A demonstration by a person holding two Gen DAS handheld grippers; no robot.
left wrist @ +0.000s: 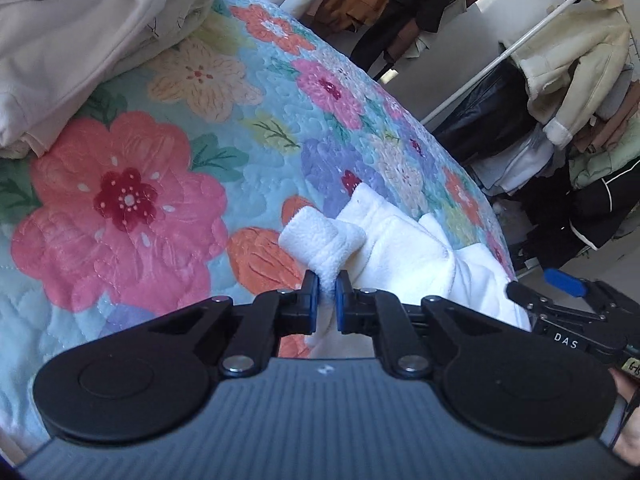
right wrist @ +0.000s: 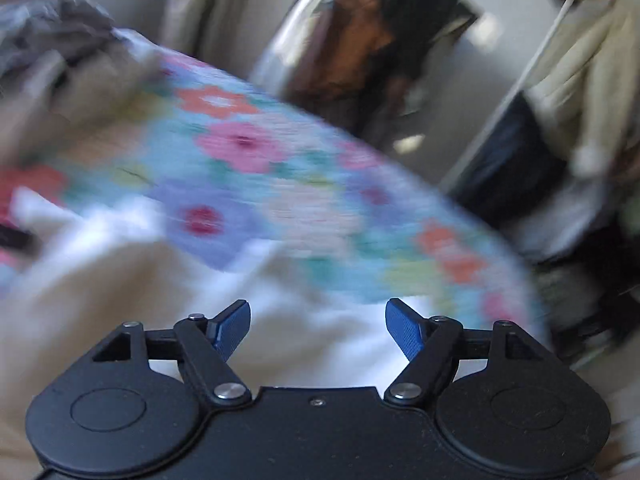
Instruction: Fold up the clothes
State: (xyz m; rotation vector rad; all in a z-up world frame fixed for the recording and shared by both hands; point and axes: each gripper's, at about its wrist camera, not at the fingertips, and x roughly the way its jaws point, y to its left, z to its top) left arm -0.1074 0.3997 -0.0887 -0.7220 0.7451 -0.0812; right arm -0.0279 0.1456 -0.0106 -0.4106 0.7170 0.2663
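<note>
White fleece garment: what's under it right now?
The floral quilt shows around the white fleece garment; anything beneath its bunched folds is hidden. The left gripper pinches its cuff.

Your left wrist view was sharp and daylit: the floral quilt [left wrist: 168, 168] showed crisp stitching, with sunlit patches on the far wall and hanging coats [left wrist: 400, 4], perhaps from a window you couldn't see. Fisheye bending curved the bed's edge and darkened the corners. Your right wrist view was heavily motion-blurred; only the right gripper [right wrist: 318, 330] stayed sharp, and the white garment [right wrist: 120, 280] smeared into glare.
</note>
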